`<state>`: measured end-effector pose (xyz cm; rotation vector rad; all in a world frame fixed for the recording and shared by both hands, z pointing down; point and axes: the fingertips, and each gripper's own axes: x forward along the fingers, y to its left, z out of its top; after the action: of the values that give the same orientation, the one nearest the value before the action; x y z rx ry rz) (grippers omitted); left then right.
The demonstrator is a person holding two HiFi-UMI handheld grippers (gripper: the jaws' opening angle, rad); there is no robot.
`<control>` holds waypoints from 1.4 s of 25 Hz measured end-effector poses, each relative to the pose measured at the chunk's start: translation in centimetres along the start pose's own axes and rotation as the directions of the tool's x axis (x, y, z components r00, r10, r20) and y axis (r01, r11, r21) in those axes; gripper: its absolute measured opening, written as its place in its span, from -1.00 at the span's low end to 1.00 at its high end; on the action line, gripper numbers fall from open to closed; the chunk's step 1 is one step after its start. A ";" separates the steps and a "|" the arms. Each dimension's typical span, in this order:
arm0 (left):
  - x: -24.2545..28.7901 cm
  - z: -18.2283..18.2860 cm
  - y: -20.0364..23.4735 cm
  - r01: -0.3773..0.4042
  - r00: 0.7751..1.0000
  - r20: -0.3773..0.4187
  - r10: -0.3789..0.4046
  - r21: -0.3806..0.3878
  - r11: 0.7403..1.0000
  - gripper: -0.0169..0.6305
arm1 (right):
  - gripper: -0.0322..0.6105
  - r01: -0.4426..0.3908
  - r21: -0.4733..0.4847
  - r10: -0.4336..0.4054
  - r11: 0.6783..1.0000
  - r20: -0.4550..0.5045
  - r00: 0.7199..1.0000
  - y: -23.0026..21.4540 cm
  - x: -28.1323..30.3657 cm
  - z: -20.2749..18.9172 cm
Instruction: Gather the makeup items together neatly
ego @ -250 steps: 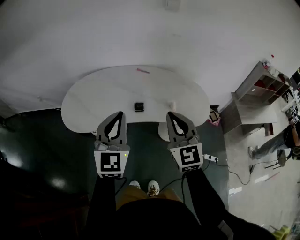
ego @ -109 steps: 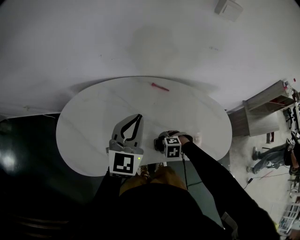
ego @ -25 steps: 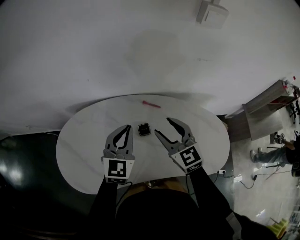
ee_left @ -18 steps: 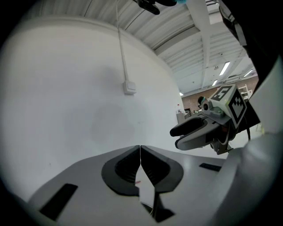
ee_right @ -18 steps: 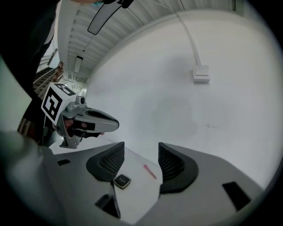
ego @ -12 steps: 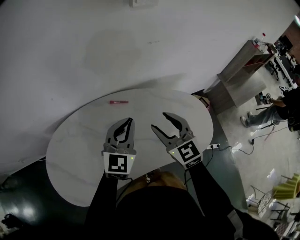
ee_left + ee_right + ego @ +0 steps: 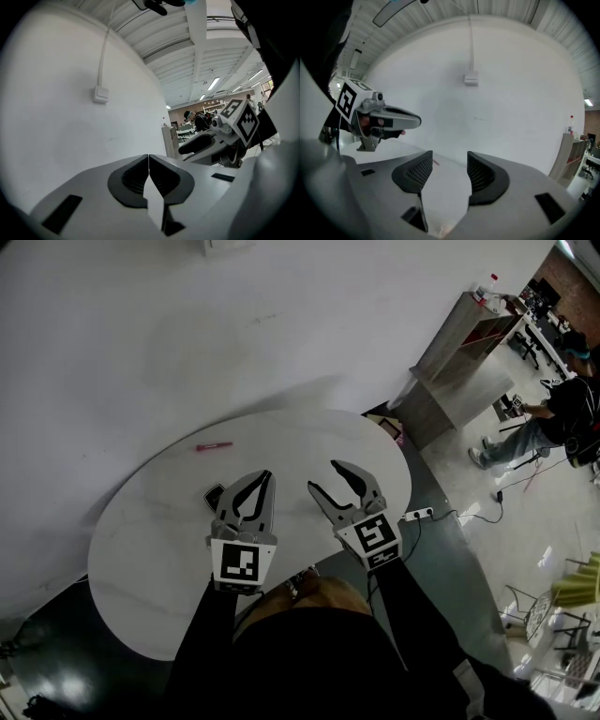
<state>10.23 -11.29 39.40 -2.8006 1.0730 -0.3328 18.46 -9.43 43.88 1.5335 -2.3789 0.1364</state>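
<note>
Well, L hand-held gripper (image 7: 264, 476) together, R hand-held gripper (image 7: 326, 474) apart, just narrowing, both empty; nudged pencil (image 7: 214, 445) may roll off desk's (image 7: 141, 540) far edge.

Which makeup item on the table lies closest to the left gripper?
The black compact, right beside the left gripper and partly hidden by it; the pink stick lies well beyond.

on the desk (image 7: 150, 549), a makeup pencil (image 7: 214, 445) lies at the far edge, close to the wall (image 7: 187, 334). a compact (image 7: 214, 494) lies nearer, just left of the left gripper (image 7: 265, 475). the right gripper (image 7: 326, 477) is over the desk to its right. a shelf unit (image 7: 459, 352) stands beyond the desk's right end.
</note>
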 end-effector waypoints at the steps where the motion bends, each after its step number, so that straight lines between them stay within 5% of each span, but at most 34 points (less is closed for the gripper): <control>1: -0.1 0.0 -0.1 0.000 1.000 -0.002 0.000 0.001 1.000 -0.90 | -0.14 0.002 0.011 -0.001 1.000 -0.028 1.000 -0.1 0.1 -1.3; 12: -1.9 -1.1 0.5 -0.045 0.998 -0.035 0.045 -0.008 0.999 -0.90 | -0.14 0.040 0.109 -0.003 0.993 -0.322 0.947 -1.5 0.7 -14.8; 21: -3.2 -1.6 1.2 -0.093 0.994 -0.057 0.093 -0.012 0.996 -0.90 | -0.14 0.056 0.194 0.055 0.979 -0.520 0.852 -0.9 1.2 -24.6; 23: -3.3 -1.8 1.3 -0.103 0.993 -0.063 0.102 -0.014 0.995 -0.90 | -0.41 0.085 0.190 0.034 0.978 -0.550 0.835 -1.0 0.8 -25.8; 28: -3.2 -1.9 1.4 -0.112 0.991 -0.072 0.111 -0.009 0.994 -0.90 | -0.50 0.078 0.193 0.038 0.978 -0.533 0.845 -1.0 0.7 -25.5; 35: -3.4 -2.0 2.2 -0.142 0.988 -0.071 0.140 -0.020 0.990 -0.90 | -0.50 0.066 0.196 0.026 0.978 -0.431 0.902 -1.5 3.2 -20.6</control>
<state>5.84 -10.71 40.41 -2.7333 1.2905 -0.4060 22.77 -7.82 64.30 1.4297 -2.0412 0.6675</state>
